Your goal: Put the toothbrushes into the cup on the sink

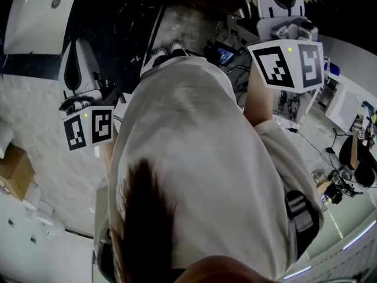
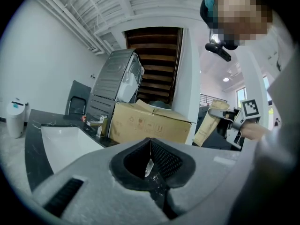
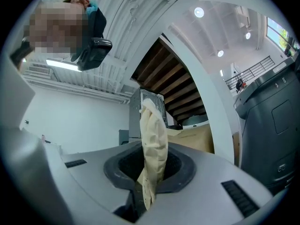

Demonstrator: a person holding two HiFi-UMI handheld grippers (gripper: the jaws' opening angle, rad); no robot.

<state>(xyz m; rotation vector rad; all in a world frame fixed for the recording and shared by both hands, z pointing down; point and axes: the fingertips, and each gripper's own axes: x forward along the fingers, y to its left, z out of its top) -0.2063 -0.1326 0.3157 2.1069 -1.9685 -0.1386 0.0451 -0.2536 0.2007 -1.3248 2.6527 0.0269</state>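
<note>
**A:** Nearest to the head camera is the person's white shirt (image 1: 194, 158); it fills the middle of that view. Where are the grippers?

**B:** One is at each side of it. The right gripper (image 3: 150, 165) has its jaws clamped on a beige paper packet (image 3: 153, 135). Probably a toothbrush is inside, but I cannot see one.

**A:** How does the packet lie?

**B:** Its long axis runs out along the jaws, and it points somewhat upward, toward the ceiling.

**A:** And the left gripper (image 2: 150, 161)?

**B:** Its jaws are closed together, and only a small clear scrap (image 2: 148, 167) is caught at their seam.

**A:** Where must the packet go?

**B:** To the white sink (image 1: 35, 22), which is set in the dark tabletop (image 1: 129, 34). In the head view it lies at the upper left, beyond the left gripper. So I judge the left hand is nearer to it. The right one, with the packet, is well apart from it, on the other side of the body.

**A:** And the cup?

**B:** I find no cup in any view.
</note>
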